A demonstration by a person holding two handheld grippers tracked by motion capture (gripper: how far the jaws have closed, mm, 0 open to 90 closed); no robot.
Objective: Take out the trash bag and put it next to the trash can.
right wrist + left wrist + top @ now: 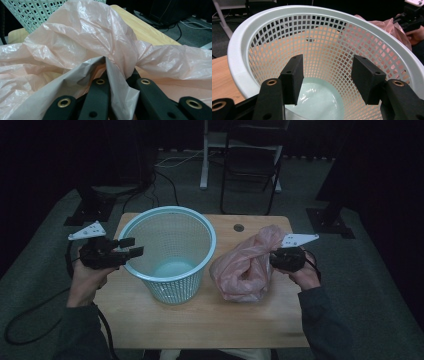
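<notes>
Nearest the person, both forearms come in over the front edge of the wooden desk point(200, 320). The left hand point(87, 275) holds the left gripper point(131, 247) at the left rim of the pale blue mesh basket point(170, 227); its fingers point(292, 75) are spread apart with nothing between them, reaching over the rim and pointing down into the basket's hollow, where the smooth bottom shines. The basket stands upright near the middle of the desk, slightly left of centre. Just to its right lies a crumpled pink plastic bag point(242, 267), close beside the basket wall. The right hand point(305, 275) holds the right gripper point(272, 259) against the bag's right side; in the right gripper view its fingers point(98, 97) are clenched on a gathered fold of the bag point(87, 42), the film pinched between them. Farther back, a small round hole point(239, 227) sits in the desk top. Beyond the desk, on the dark floor, stand a folding chair point(252, 165) and trailing cables point(170, 162).
</notes>
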